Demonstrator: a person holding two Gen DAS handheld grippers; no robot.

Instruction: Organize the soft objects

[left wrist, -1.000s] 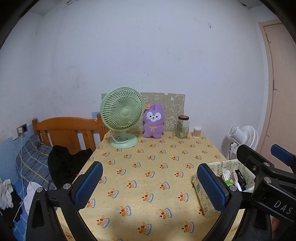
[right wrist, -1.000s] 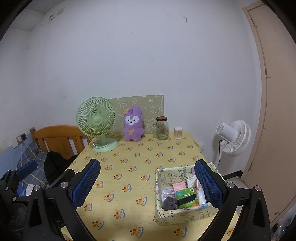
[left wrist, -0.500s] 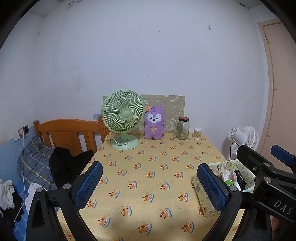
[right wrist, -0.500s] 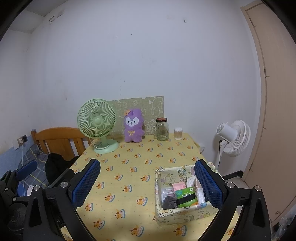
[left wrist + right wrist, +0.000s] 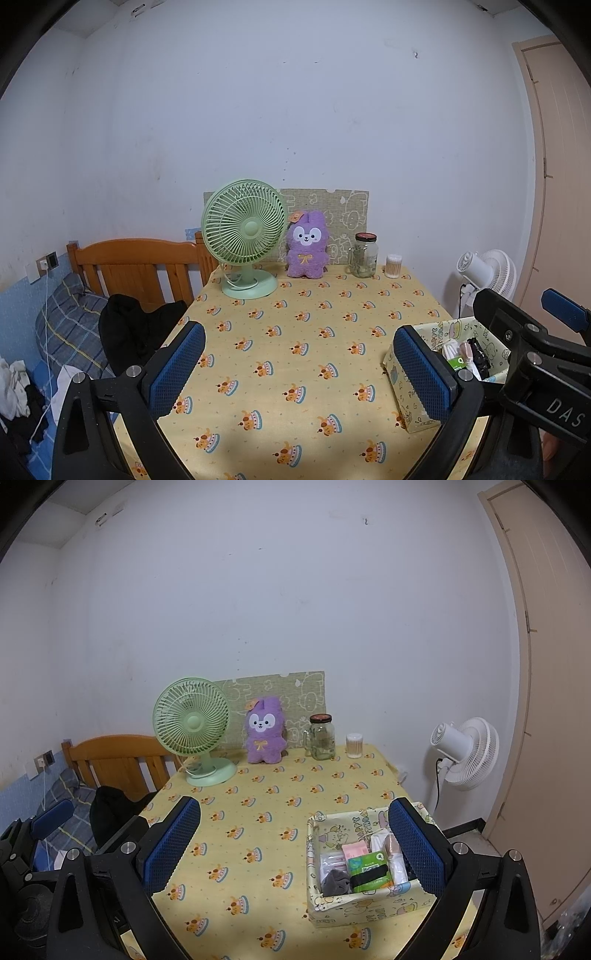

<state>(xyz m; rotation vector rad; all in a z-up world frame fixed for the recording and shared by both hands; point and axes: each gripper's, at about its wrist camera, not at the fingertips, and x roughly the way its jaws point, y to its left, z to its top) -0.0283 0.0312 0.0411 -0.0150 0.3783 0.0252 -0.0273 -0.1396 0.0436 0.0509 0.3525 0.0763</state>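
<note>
"DAS" on the right gripper; "HAPPY" on the box.

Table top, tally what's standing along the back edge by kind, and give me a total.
Fans: 1, green desk fan
Plush toys: 1, purple plush
Glass jars: 1, jar
Cotton swab tubs: 1, small tub
Total: 4

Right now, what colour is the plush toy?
Purple plush toy, clearest in the right wrist view.

Two fans, one plush, one jar, one box, perhaps seven items inside
</note>
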